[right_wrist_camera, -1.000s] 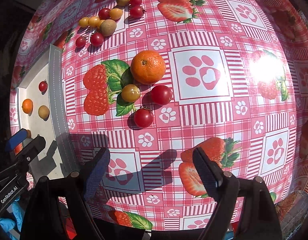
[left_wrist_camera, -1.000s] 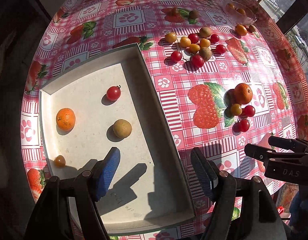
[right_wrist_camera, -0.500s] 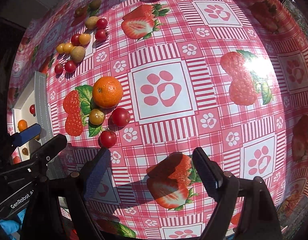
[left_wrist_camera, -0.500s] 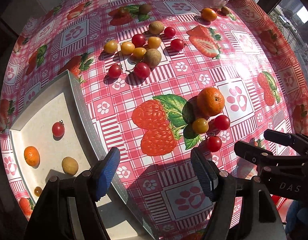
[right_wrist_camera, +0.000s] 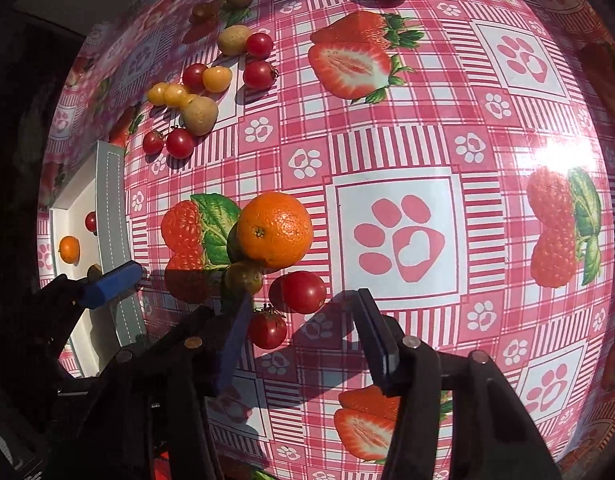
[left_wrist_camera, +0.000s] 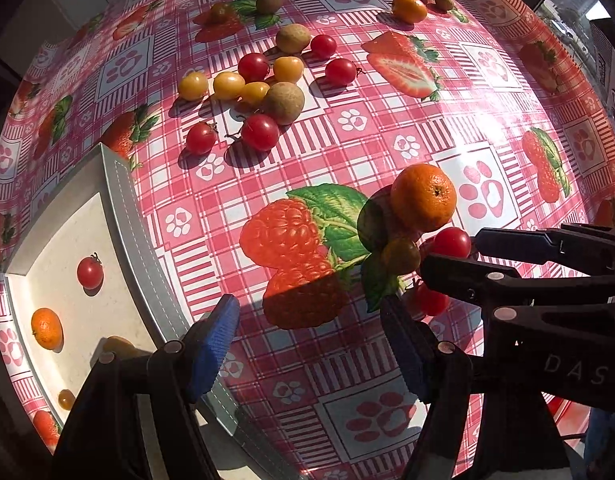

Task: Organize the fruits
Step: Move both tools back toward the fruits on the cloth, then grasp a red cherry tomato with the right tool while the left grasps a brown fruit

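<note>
**Grippers Over the Fruit Cluster**

A glossy round red cherry tomato [right_wrist_camera: 267, 330] lay just below the dimpled orange mandarin [right_wrist_camera: 275, 229]. The right gripper [right_wrist_camera: 303, 344], jaws just narrowing, stood unclamped around nothing. The left gripper [left_wrist_camera: 311, 344] gaped empty.

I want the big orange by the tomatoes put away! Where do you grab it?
Come from straight above and pinch the orange across its wide round middle, on its left and right sides as the right wrist view shows it. Those sides look bare, while a greenish fruit and a red tomato crowd its near side.
</note>
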`<control>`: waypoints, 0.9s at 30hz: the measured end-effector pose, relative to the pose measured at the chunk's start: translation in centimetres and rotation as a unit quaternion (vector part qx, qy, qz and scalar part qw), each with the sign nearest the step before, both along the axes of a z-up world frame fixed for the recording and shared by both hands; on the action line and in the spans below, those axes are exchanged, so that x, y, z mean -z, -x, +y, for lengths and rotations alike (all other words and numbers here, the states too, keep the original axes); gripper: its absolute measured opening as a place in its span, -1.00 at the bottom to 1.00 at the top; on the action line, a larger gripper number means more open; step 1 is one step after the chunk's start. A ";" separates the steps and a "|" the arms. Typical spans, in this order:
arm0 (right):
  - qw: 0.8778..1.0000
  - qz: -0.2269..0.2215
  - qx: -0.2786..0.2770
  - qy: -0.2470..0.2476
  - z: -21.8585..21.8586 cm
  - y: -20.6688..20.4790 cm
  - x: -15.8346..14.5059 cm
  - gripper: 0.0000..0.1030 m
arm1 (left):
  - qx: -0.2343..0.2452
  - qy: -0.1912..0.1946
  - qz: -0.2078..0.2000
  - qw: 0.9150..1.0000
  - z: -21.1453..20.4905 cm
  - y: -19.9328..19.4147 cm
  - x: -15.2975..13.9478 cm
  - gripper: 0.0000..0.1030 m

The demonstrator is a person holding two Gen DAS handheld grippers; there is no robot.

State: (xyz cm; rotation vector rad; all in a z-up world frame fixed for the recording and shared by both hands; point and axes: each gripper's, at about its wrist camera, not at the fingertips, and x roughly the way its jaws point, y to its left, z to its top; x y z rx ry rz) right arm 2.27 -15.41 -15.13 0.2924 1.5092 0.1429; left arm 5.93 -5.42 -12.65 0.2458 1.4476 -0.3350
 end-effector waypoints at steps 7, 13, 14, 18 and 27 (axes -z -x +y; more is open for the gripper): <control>1.000 0.003 -0.003 0.002 -0.1 -0.6 0.4 -0.53 | 0.008 -0.001 -0.001 1.000 -1.3 -0.2 0.4 0.44; 0.999 0.000 0.036 -0.003 -2.6 -0.1 0.4 -0.53 | 0.016 0.017 0.001 1.000 -2.7 -1.4 0.6 0.44; 0.999 0.000 0.040 -0.008 -3.1 0.2 0.4 -0.53 | 0.020 0.018 0.000 1.000 -2.8 -1.3 0.7 0.44; 0.999 -0.001 0.045 -0.013 -3.0 -0.1 0.4 -0.53 | 0.031 0.019 0.001 0.999 -3.9 -1.4 0.9 0.44; 0.998 -0.002 0.053 -0.022 -4.2 0.8 0.1 -0.53 | 0.041 -0.007 -0.013 0.999 -4.5 -0.8 1.6 -0.14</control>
